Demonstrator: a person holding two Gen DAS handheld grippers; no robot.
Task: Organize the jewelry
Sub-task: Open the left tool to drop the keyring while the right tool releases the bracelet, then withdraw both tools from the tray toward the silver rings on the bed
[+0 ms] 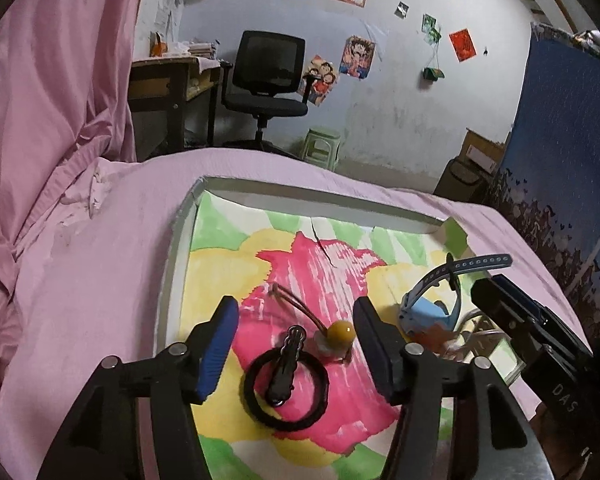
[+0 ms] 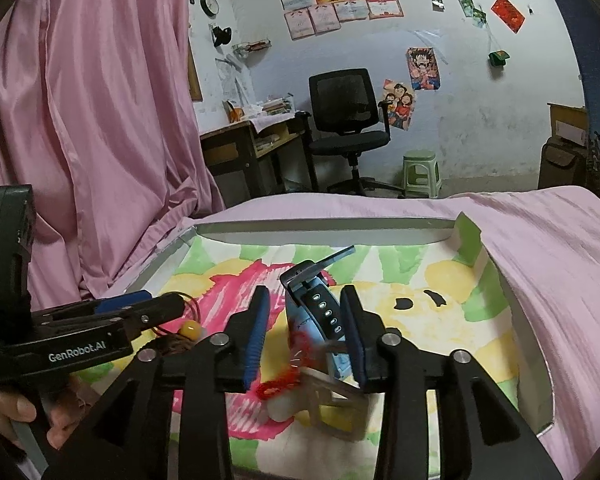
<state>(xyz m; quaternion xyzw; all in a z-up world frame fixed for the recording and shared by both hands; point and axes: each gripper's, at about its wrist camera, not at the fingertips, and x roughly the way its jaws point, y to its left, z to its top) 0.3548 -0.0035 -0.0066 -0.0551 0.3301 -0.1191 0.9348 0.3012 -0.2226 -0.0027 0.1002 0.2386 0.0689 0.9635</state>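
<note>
A shallow box (image 1: 171, 268) lined with a painted flower paper lies on the pink bed. My left gripper (image 1: 296, 344) stands open low over the paper. Between its blue pads lie a black hair ring (image 1: 285, 426), a black clip (image 1: 286, 364) across it, and a yellow bead (image 1: 341, 331) on a brown cord. None of these touches a pad. My right gripper (image 2: 305, 332) is open too. A blue watch (image 2: 320, 312) with a dark strap, a red tassel (image 2: 280, 386) and a silver buckle (image 2: 332, 404) lie between and under its fingers. The watch (image 1: 424, 312) sits right of the bead.
The right gripper (image 1: 496, 292) shows at the left wrist view's right edge, and the left gripper (image 2: 156, 304) with a hand under it at the other view's left. Pink curtain hangs left. Beyond the bed stand a desk, an office chair (image 2: 348, 120) and a green stool (image 2: 420, 172).
</note>
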